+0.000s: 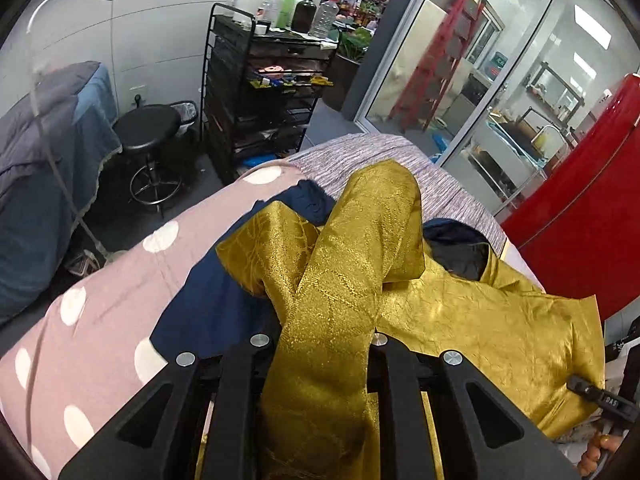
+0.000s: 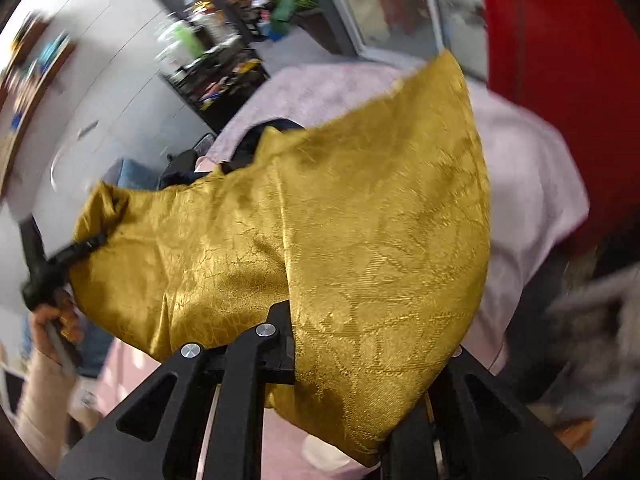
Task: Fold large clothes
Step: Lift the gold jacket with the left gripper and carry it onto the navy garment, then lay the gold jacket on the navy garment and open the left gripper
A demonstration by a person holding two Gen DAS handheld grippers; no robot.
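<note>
Clearly, a shiny gold garment (image 1: 480, 328) is gripped by both grippers above a bed with a pink polka-dot cover (image 1: 100, 320). The left gripper (image 1: 320, 380) is clamped on a sleeve, the right gripper (image 2: 360, 380) on another fold. "DAS" is readable on the right gripper.

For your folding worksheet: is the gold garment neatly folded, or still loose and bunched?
Loose and bunched. The gold garment lies crumpled over the pink bed, one strip twisted up into the left gripper, another part draped over the right gripper.
</note>
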